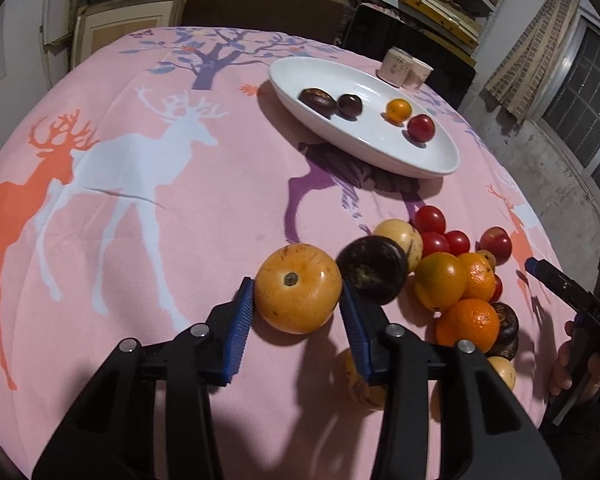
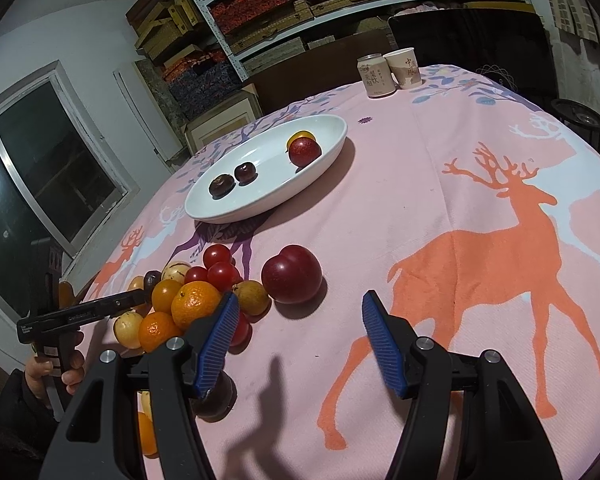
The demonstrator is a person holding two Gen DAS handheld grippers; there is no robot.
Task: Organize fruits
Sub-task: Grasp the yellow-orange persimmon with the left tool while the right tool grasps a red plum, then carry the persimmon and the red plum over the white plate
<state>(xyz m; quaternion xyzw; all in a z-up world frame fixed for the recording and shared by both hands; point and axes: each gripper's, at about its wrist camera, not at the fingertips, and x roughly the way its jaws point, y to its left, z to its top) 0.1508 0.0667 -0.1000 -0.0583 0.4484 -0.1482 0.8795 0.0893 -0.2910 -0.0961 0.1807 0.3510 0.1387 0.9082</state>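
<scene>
Low in the left wrist view, the left gripper [image 1: 298, 304] clamps an orange fruit [image 1: 297, 288] on the tablecloth [image 1: 140, 240]. The right gripper [image 2: 296, 336] hangs half open, empty. Fruit pile [image 1: 452, 276] centre-right; white dish [image 1: 364, 116] beyond, upper right.

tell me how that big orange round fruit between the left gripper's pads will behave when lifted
The big orange fruit looks smooth and rounded, so it may slip or rotate between the left gripper pads. It probably rolls if released on the tablecloth. It touches the dark purple fruit, which may get nudged.
</scene>
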